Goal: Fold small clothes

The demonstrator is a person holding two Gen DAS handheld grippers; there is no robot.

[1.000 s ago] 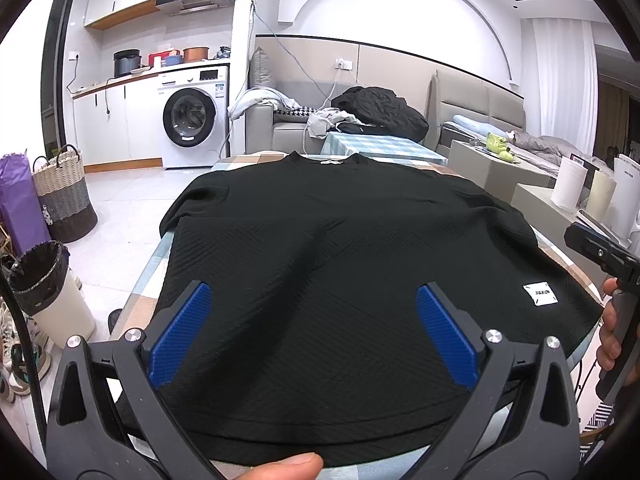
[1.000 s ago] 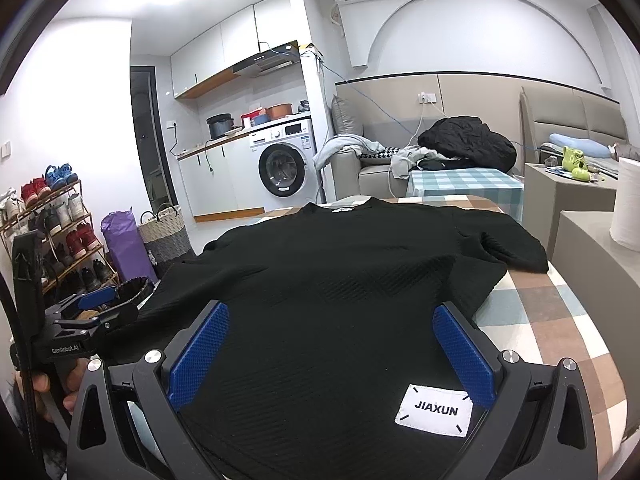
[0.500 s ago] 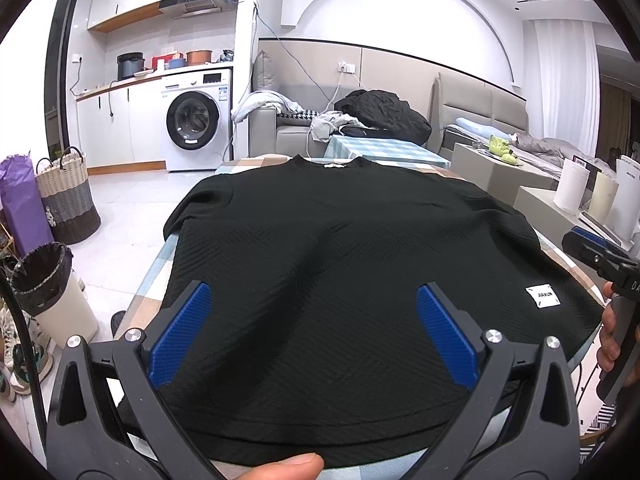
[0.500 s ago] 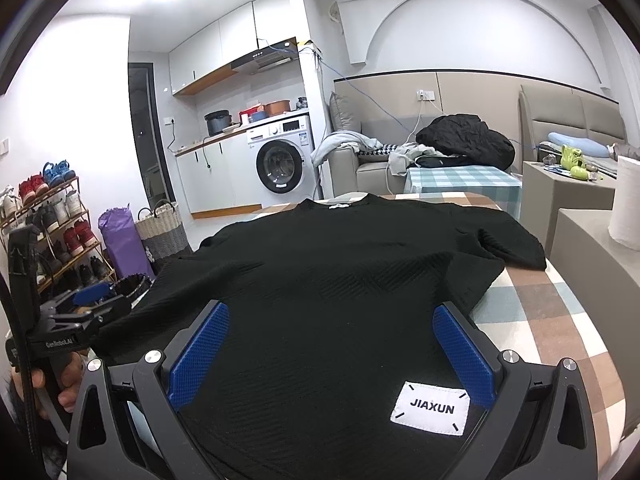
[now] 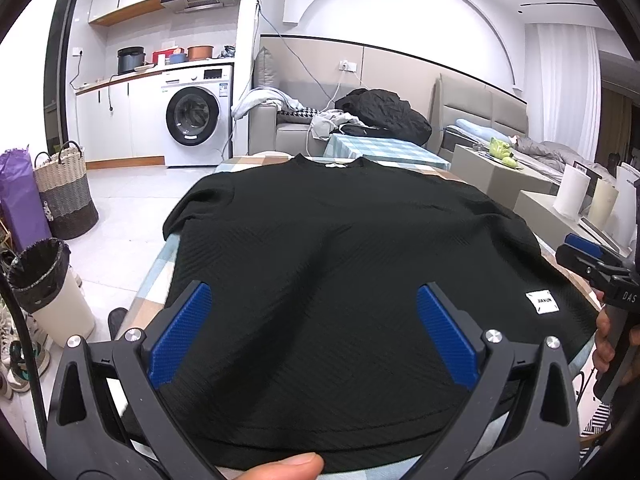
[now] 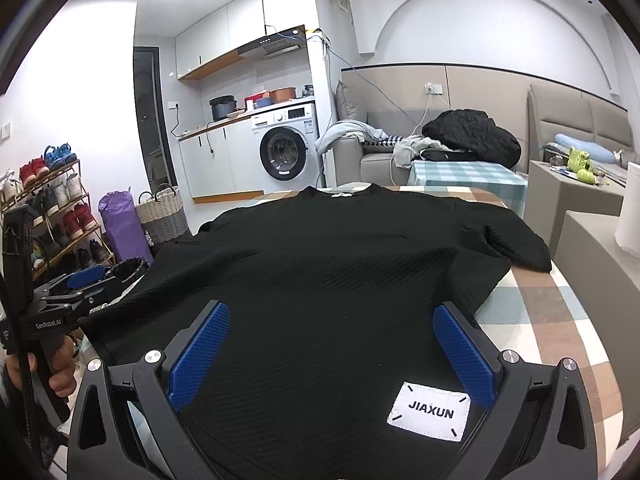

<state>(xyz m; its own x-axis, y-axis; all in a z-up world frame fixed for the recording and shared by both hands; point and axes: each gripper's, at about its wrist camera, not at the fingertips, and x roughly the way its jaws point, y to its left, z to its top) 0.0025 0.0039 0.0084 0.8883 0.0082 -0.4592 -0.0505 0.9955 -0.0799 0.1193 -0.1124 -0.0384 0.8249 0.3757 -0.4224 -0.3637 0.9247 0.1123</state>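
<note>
A black short-sleeved top (image 5: 328, 248) lies spread flat on a checked table (image 6: 532, 328), collar at the far end, hem nearest me. It also fills the right wrist view (image 6: 332, 280), with a white JIAXUN label (image 6: 429, 411) near the hem's right corner. My left gripper (image 5: 314, 312) is open and empty, hovering over the hem's left half. My right gripper (image 6: 332, 336) is open and empty over the hem's right half. Each gripper shows at the edge of the other's view: the right gripper in the left wrist view (image 5: 596, 260), the left gripper in the right wrist view (image 6: 72, 292).
A lined bin (image 5: 48, 284), a woven basket (image 5: 66, 196) and a purple bag stand on the floor left of the table. A shoe rack (image 6: 44, 208) is further left. Low grey cabinets with paper rolls (image 5: 576, 196) are on the right. A sofa with clothes and a washing machine (image 5: 196, 116) are behind.
Both views have drawn back slightly from the top and risen a little. Both grippers stay open and the top has not moved.
</note>
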